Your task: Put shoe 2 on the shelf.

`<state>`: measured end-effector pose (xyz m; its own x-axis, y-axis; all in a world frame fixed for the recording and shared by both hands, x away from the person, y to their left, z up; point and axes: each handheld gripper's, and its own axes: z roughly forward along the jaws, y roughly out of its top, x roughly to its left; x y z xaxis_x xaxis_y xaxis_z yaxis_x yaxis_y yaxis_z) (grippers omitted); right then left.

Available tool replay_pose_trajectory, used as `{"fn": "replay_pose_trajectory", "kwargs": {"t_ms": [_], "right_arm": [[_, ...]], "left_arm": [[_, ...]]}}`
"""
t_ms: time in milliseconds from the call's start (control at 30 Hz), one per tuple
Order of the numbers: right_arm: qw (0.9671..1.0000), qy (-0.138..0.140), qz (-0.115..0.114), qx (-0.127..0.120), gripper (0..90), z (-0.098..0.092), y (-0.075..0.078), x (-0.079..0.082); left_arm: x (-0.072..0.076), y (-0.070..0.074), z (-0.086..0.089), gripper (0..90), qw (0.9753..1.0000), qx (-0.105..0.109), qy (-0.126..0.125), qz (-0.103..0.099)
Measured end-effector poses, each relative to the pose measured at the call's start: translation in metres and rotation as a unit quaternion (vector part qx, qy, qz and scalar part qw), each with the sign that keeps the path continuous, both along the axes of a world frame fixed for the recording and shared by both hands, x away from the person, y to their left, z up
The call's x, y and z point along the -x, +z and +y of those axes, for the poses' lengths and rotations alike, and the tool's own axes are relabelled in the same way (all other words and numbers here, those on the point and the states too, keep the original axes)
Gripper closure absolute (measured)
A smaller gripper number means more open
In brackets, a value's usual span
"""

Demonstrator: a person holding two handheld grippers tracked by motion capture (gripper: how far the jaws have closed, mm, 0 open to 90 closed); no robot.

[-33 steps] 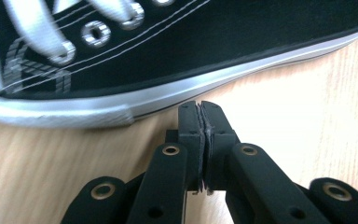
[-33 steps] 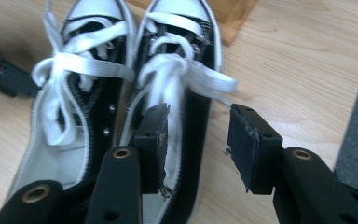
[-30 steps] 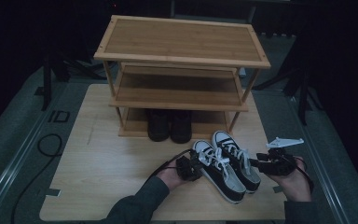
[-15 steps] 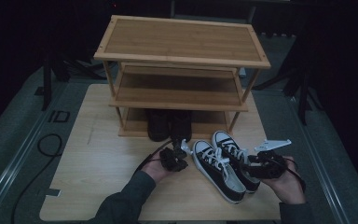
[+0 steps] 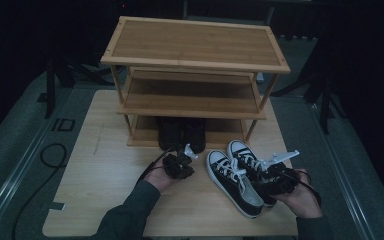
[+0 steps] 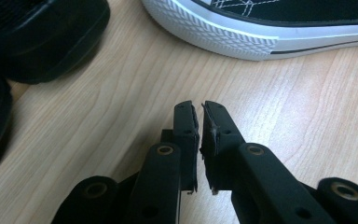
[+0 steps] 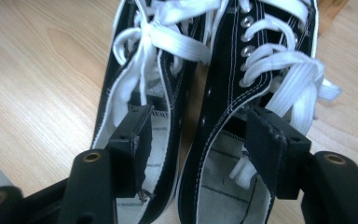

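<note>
A pair of black-and-white lace-up sneakers (image 5: pixel 232 177) lies side by side on the wooden table (image 5: pixel 100 180), front right. My right gripper (image 5: pixel 274 179) sits over their heels. In the right gripper view it (image 7: pixel 198 114) is open, one jaw down inside the left sneaker (image 7: pixel 140 51) and the other inside the right sneaker (image 7: pixel 256 42), with both inner walls between them. My left gripper (image 5: pixel 180 164) hovers just left of the sneakers. In the left gripper view it (image 6: pixel 198 105) is shut and empty over bare wood, with a white sneaker toe (image 6: pixel 214 28) ahead.
A three-tier bamboo shoe rack (image 5: pixel 195 45) stands at the back of the table. A pair of black shoes (image 5: pixel 182 132) sits on its bottom shelf, also at the left of the left gripper view as black shoes (image 6: pixel 37 32). A cable lies on the floor at the left.
My left gripper has drawn left and away from the sneakers toward the rack. My right gripper has moved left onto the sneakers' heels.
</note>
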<state>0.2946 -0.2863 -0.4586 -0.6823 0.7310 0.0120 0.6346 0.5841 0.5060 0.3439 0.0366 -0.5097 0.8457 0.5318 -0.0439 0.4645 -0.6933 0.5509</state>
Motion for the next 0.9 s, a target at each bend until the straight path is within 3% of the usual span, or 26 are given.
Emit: {"fn": "replay_pose_trajectory", "kwargs": {"t_ms": [500, 900], "right_arm": [[0.9993, -0.002, 0.03, 0.02, 37.1, 0.016, -0.016, -0.018], [0.9982, -0.004, 0.048, 0.035, 46.6, 0.023, -0.028, -0.03]], "left_arm": [[0.002, 0.004, 0.016, 82.0, 0.9999, 0.004, 0.012, -0.002], [0.002, 0.0, 0.027, 81.7, 0.9997, 0.013, 0.017, 0.011]]}}
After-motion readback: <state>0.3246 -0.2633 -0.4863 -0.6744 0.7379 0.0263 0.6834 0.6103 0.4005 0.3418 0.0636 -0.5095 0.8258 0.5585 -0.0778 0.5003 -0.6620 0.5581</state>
